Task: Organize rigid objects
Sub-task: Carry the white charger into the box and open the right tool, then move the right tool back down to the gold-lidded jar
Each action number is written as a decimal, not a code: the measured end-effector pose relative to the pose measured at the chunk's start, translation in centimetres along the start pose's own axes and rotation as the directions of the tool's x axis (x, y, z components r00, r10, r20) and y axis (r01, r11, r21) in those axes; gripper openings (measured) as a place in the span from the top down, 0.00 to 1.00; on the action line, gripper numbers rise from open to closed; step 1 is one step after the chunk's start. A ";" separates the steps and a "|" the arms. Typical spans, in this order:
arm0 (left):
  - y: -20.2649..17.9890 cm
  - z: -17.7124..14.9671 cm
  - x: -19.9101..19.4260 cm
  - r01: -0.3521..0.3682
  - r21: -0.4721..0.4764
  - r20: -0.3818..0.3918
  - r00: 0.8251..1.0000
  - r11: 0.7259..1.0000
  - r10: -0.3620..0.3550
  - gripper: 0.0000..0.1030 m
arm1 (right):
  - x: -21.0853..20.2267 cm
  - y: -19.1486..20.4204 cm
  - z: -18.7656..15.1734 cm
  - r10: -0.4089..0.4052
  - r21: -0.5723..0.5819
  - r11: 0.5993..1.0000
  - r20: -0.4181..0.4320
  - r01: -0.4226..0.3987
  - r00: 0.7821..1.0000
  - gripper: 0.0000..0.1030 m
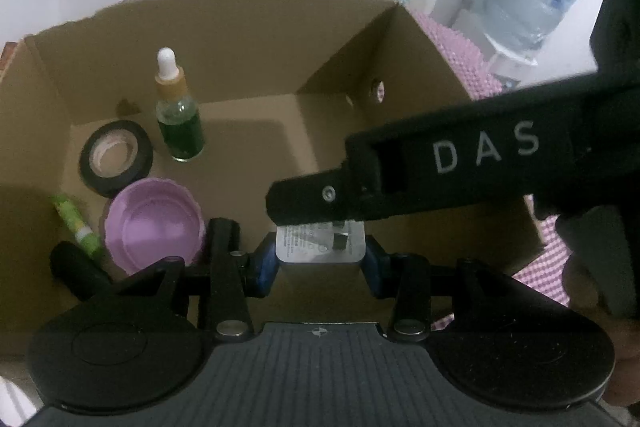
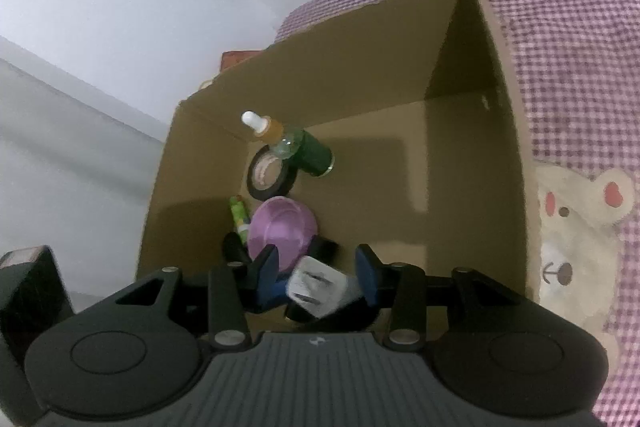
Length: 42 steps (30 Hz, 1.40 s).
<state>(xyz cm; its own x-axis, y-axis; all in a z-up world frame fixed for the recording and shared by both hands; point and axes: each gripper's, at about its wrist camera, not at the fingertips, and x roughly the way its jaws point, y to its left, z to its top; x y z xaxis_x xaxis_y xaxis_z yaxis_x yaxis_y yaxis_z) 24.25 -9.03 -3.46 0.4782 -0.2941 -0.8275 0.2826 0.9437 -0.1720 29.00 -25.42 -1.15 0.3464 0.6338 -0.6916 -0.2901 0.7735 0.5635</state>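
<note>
The left gripper pinches a white charger at lower centre, prongs pointing away from the camera. The right gripper is spread wide, the charger tilted between its pads, over the cardboard box.

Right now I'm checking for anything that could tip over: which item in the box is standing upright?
The green dropper bottle with the white bulb. The black tape roll, purple lid and green tube all lie flat on the cardboard box floor.
</note>
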 end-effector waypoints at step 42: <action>3.0 -14.3 -11.4 -0.122 0.060 0.115 0.987 0.991 0.115 0.05 | -2.5 -1.1 -19.7 0.113 0.342 0.925 0.169 -0.166 0.979 0.46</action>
<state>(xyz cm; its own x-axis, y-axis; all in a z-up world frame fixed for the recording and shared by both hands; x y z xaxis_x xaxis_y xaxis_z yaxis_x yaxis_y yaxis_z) 7.78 -0.72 -2.15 0.6000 -0.1994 -0.7748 0.2712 0.9618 -0.0375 10.92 -27.99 -8.97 0.4574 0.7090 -0.5367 -0.0212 0.6121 0.7905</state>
